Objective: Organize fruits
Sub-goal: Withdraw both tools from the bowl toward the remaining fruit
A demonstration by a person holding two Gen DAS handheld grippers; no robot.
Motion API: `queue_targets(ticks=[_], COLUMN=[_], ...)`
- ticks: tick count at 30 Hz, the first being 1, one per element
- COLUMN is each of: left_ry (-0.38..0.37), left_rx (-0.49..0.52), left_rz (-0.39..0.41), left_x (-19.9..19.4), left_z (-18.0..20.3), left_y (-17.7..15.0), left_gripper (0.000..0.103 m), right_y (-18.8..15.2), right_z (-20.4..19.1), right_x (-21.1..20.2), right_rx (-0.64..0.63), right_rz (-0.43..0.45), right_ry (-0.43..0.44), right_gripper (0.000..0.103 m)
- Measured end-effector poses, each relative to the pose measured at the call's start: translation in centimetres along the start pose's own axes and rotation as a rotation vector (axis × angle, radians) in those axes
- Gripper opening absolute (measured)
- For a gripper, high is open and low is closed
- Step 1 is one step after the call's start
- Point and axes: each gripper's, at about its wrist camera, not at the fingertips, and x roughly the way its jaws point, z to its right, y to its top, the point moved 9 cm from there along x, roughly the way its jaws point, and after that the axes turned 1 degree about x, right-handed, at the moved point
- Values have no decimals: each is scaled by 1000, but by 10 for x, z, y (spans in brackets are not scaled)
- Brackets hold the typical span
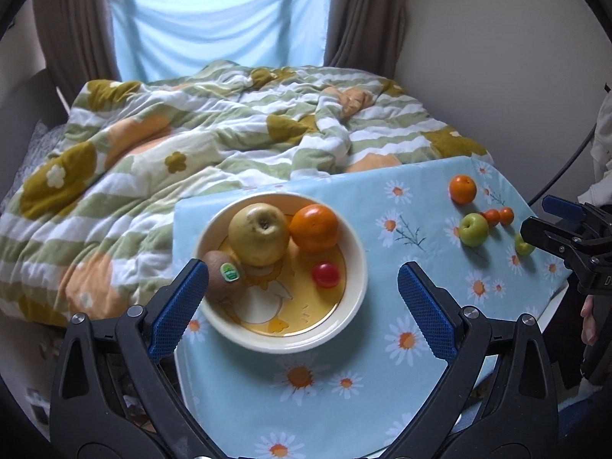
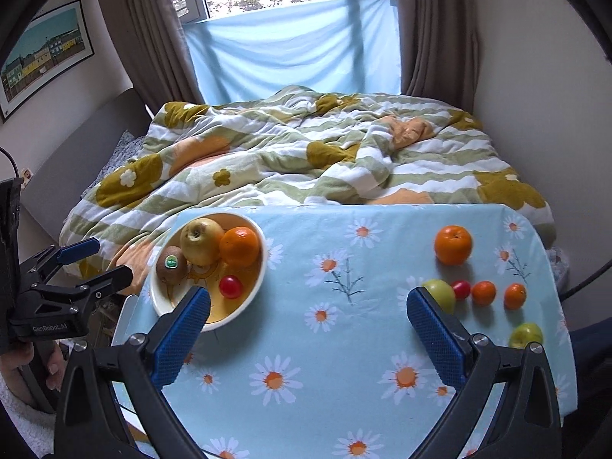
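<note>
A cream bowl (image 1: 355,256) on the daisy cloth holds a yellow apple (image 1: 260,235), an orange (image 1: 314,227), a kiwi (image 1: 223,281) and a red tomato (image 1: 325,274). My left gripper (image 1: 302,269) hangs open just in front of the bowl, empty. On the table's right lie a loose orange (image 2: 453,244), a green apple (image 2: 441,294), a red tomato (image 2: 461,288), two small oranges (image 2: 483,292) and a second green fruit (image 2: 527,336). My right gripper (image 2: 309,295) is open over the middle of the cloth, holding nothing, its right finger beside the green apple.
The table (image 2: 382,344) wears a light blue cloth and ends at its far edge against a bed with a rumpled quilt (image 2: 306,160). A wall stands close on the right. A hand (image 2: 46,363) grips the left tool at the lower left.
</note>
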Motion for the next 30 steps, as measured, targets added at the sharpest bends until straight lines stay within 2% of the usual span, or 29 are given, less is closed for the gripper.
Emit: queue_targets(ticks=[4, 13, 20, 30], left_ry=[-40, -72, -99, -120], left_rx=[5, -10, -16, 47], left_rz=[16, 5, -22, -116], left_x=[7, 40, 76, 145], left_z=[39, 131, 190, 247], left_y=[16, 33, 34, 11], left_gripper=[103, 103, 103, 103], right_y=[3, 5, -2, -21], right_z=[43, 130, 181, 223], right_x=[-11, -18, 6, 63], right_rx=[12, -51, -155, -357], right_rz=[13, -12, -62, -173], right_ry=[-54, -39, 2, 56], right_gripper=[102, 102, 102, 101])
